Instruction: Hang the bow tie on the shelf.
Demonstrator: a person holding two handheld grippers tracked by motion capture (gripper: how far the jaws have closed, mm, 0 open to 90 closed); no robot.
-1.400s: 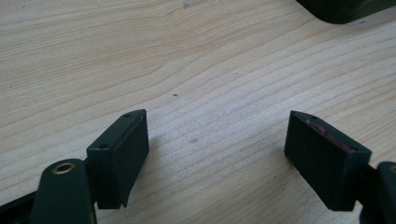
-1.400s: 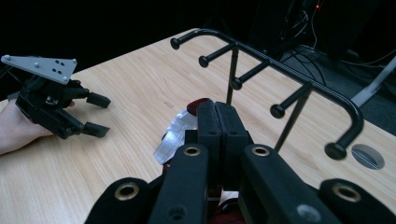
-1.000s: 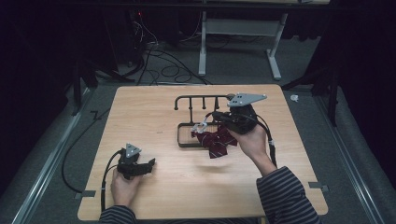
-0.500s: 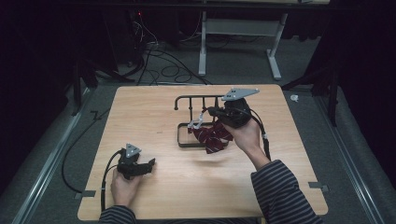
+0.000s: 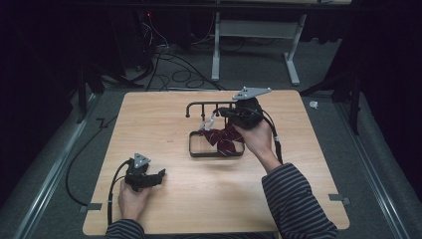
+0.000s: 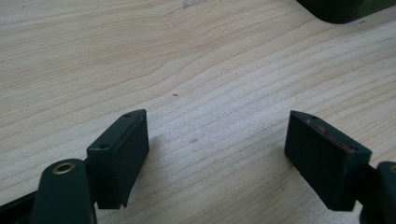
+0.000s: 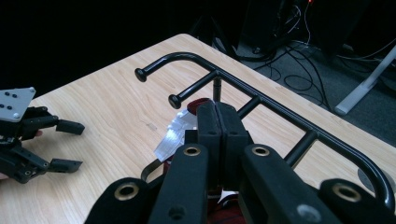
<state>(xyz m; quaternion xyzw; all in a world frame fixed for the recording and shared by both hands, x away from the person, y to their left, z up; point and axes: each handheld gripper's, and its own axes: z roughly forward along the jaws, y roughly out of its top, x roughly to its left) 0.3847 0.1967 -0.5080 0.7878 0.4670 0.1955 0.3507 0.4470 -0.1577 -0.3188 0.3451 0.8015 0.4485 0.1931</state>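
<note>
Bow tie (image 5: 226, 139), dark red, over black rack (image 5: 214, 144) on pale wood desk (image 5: 164, 129), dark room | left tongs (image 6: 217, 154): apart, bare desk | right tongs (image 7: 219, 122): clamped on bow tie, mostly hidden; white tag (image 7: 175, 133).

Rack (image 5: 217, 130) stands mid-worktop (image 5: 164, 114); bow tie (image 5: 225, 139) hangs within it; left gripper (image 5: 144, 178) rests at the near-left.
</note>
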